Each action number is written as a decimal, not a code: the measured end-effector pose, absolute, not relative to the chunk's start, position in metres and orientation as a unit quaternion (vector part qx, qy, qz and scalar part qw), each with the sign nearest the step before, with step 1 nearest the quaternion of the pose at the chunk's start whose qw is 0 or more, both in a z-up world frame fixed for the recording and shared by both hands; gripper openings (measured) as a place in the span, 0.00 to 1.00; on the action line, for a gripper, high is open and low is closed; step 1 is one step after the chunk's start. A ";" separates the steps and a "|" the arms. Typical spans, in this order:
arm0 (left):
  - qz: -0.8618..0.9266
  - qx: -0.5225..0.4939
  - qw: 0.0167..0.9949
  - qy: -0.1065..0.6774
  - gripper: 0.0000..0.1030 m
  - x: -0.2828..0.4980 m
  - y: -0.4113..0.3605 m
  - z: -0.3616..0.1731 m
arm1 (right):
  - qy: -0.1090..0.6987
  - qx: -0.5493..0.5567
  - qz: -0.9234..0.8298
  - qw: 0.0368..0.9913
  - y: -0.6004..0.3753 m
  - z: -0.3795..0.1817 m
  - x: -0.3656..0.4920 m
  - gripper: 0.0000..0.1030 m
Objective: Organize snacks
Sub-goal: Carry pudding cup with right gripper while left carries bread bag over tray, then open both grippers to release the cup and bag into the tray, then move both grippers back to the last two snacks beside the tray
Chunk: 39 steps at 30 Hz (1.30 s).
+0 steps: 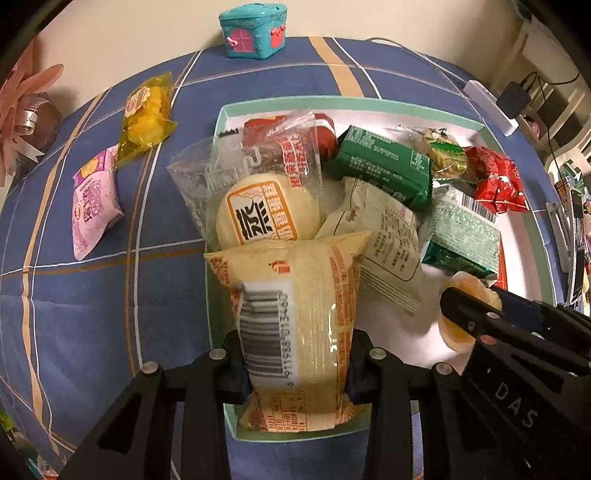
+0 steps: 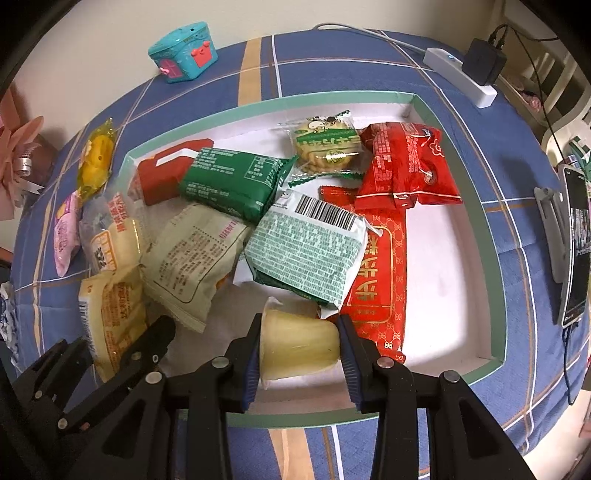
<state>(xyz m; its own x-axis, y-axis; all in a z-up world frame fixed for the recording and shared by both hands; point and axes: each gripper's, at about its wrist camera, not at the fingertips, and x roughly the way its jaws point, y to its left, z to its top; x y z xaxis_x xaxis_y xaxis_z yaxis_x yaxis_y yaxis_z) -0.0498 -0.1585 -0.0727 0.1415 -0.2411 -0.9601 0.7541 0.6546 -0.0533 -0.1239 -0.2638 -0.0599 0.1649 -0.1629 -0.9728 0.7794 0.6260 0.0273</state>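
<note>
A mint-rimmed white box (image 1: 332, 101) on the blue plaid cloth holds several wrapped snacks in green, red and cream. My left gripper (image 1: 295, 369) is shut on a cream packet with a barcode (image 1: 295, 302), held upright over the box's near left corner. In the right wrist view, my right gripper (image 2: 301, 325) is shut on a pale yellow jelly cup (image 2: 299, 350) just above the box floor near its front rim (image 2: 295, 417). My right gripper (image 1: 480, 306) also shows at the right of the left wrist view. A yellow packet (image 1: 146, 114) and a pink packet (image 1: 94, 199) lie on the cloth left of the box.
A teal toy house tin (image 1: 253, 31) stands at the far edge. A white power strip with a black adapter (image 2: 458, 74) lies at the far right, a phone on a stand (image 2: 576, 251) at the right, and a pink flower (image 1: 26, 103) at the far left.
</note>
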 end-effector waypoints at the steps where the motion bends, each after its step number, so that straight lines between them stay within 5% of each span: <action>1: -0.345 0.231 0.718 0.559 0.37 -0.051 -0.157 -0.073 | 0.555 0.277 -0.332 0.711 -0.264 -0.062 -0.121 0.41; 4: -0.341 0.229 0.719 0.561 0.39 -0.049 -0.154 -0.075 | 0.554 0.279 -0.333 0.710 -0.264 -0.061 -0.120 0.44; 8: -0.350 0.209 0.711 0.572 0.55 -0.045 -0.150 -0.076 | 0.548 0.290 -0.339 0.708 -0.271 -0.059 -0.122 0.58; 13: -0.355 0.203 0.708 0.575 0.60 -0.046 -0.151 -0.070 | 0.547 0.287 -0.342 0.708 -0.272 -0.048 -0.123 0.59; 16: -0.352 0.197 0.709 0.578 0.75 -0.043 -0.149 -0.062 | 0.540 0.275 -0.351 0.713 -0.272 -0.039 -0.123 0.62; 18: -0.355 0.190 0.710 0.578 0.77 -0.042 -0.146 -0.057 | 0.535 0.268 -0.357 0.717 -0.271 -0.034 -0.123 0.72; 39: -0.263 0.147 0.746 0.594 0.93 -0.002 -0.104 -0.033 | 0.511 0.251 -0.364 0.737 -0.265 -0.011 -0.134 0.97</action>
<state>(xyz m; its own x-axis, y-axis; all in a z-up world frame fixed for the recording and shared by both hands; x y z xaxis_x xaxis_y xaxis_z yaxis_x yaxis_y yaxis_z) -0.0022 -0.1035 -0.0325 0.1566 -0.2169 -0.9636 0.5665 0.8189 -0.0922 -0.1343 -0.2647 -0.0105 0.2119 -0.2799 -0.9364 0.7934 0.6088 -0.0025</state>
